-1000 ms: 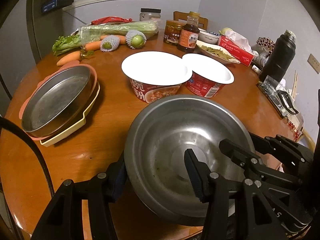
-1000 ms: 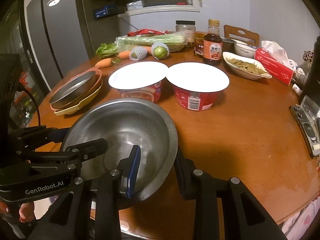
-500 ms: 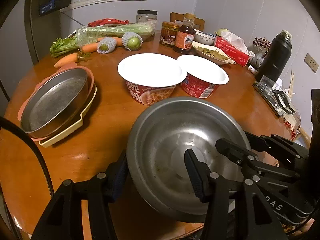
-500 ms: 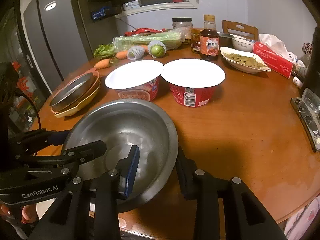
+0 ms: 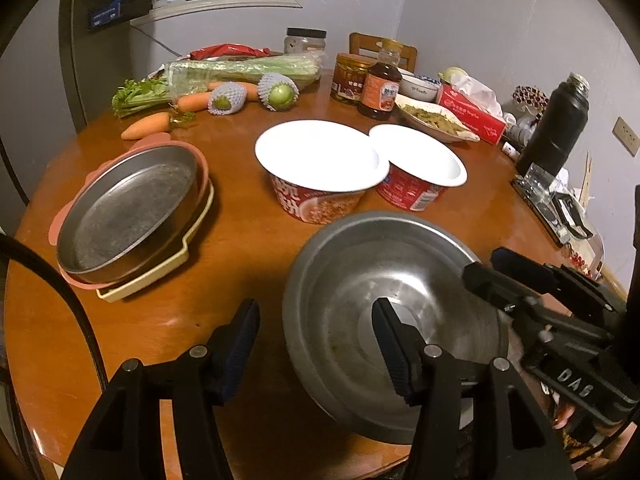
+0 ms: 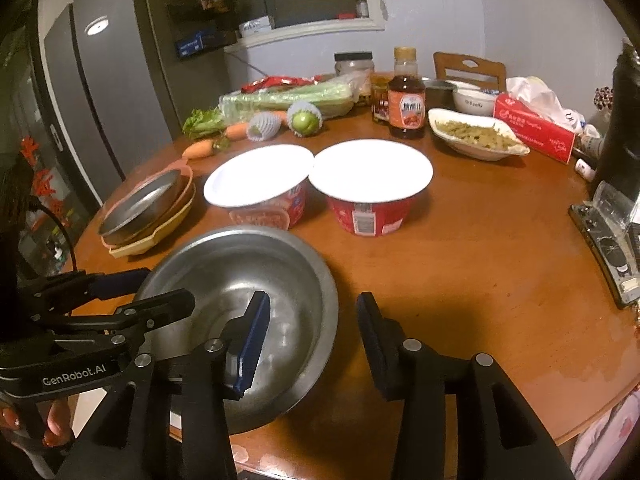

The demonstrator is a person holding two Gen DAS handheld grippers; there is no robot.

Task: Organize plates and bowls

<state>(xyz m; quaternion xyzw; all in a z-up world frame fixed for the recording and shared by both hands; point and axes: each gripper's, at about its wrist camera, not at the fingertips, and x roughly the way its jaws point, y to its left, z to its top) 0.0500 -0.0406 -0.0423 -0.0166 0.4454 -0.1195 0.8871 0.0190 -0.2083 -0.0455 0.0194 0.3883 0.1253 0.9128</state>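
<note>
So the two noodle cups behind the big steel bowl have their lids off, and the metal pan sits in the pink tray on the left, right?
Not quite: both noodle cups are covered by white lids, as the left wrist view shows. The rest holds: they stand behind the steel bowl, and the metal pan sits in the pink tray.

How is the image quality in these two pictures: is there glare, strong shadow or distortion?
Left wrist view: dim warm light, fisheye bending with dark corners; soft reflections inside the steel bowl; the white lids are nearly blown out. Right wrist view: the same curved distortion; the right gripper casts a dark shadow on the wooden table; the table edge shines.
</note>
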